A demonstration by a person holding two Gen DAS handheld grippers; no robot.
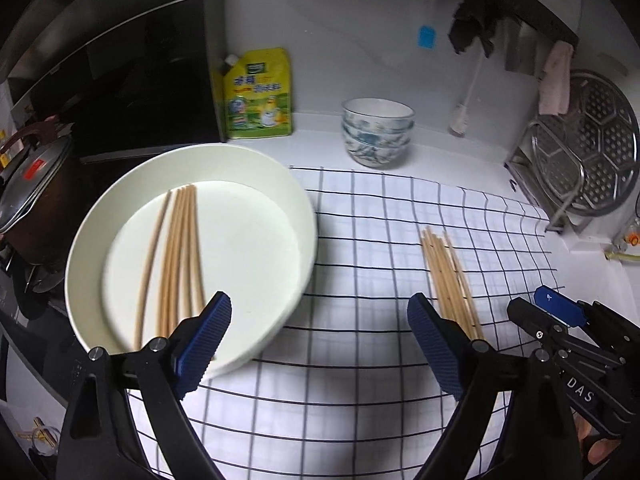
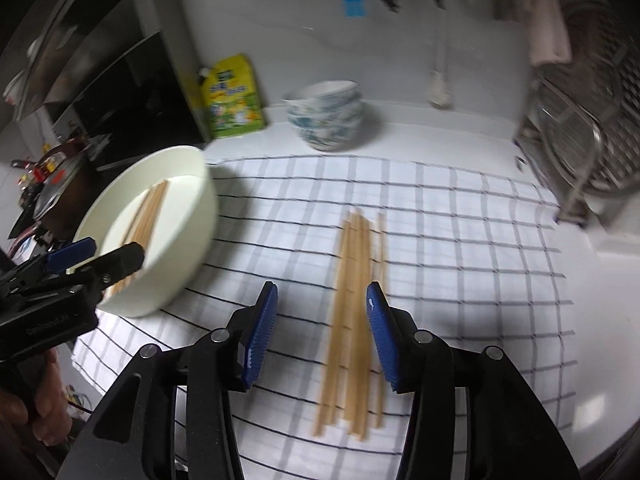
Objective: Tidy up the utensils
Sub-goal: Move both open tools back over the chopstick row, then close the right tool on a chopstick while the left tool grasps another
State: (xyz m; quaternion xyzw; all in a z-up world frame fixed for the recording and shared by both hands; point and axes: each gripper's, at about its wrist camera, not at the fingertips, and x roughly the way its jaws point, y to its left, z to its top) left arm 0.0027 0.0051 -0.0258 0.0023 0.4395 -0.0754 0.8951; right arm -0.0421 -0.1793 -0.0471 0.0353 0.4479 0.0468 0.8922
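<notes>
L gripper (image 1: 320,320): jaws wide, empty, by white dish (image 1: 292,184) at cloth's (image 1: 360,400) left edge.
R gripper (image 2: 322,312): partly open, nothing clamped (straddles loose chopsticks (image 2: 352,320) mid-cloth).
Risk: uneven pinch, sticks fan out.

Left gripper (image 1: 319,312) pitched steeply down, jaws spread wide, nothing between pads. Right gripper (image 2: 322,304) same tilt, jaws about half apart. From my right cam, left one sits around 9 o'clock, hand (image 2: 38,404) wrapped underneath.
</notes>
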